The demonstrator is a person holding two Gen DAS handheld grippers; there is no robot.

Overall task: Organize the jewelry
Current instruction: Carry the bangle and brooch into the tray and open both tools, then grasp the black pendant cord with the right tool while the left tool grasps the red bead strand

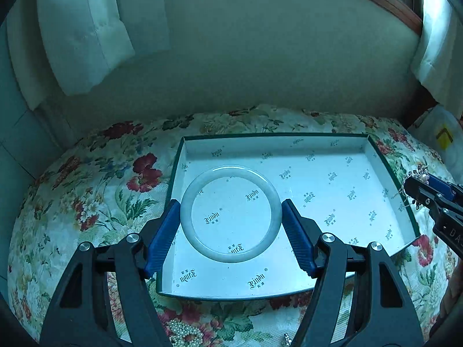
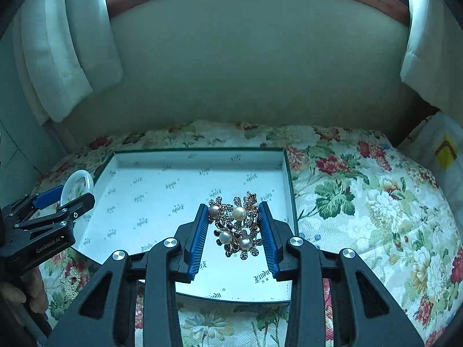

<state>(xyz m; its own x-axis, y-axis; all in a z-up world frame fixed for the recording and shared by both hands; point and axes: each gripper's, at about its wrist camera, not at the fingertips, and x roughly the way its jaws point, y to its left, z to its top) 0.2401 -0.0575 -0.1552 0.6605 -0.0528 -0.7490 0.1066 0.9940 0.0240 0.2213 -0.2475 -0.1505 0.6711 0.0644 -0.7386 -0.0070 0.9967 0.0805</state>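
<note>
Above the open box (image 1: 376, 156), which lies on a floral-covered bed (image 1: 86, 179), both tools are held with a piece of jewelry each. Between the blue pads of the left tool (image 1: 230, 217) a pale jade bangle (image 1: 189, 199) is pinched at its widest span, so the jaws stand spread far apart with a pad pressed against each side of the ring. The bangle is held nearly flat, its opening faced up toward the camera, over the left part of the box's white printed lining; being round, no long axis is shown. The right tool (image 2: 234, 222) is set narrower, and a pearl-and-rhinestone bracelet (image 2: 237, 225) is clamped between its pads, bunched into a cluster with four pearls visible. The bracelet's longer dimension is run along the fingers, away from the camera, and it is held over the right part of the box. In the left wrist view the right tool is seen at the far right edge, beside the box's right wall. A string of small pearl beads (image 1: 185, 334) is left on the bedcover just in front of the box.
</note>
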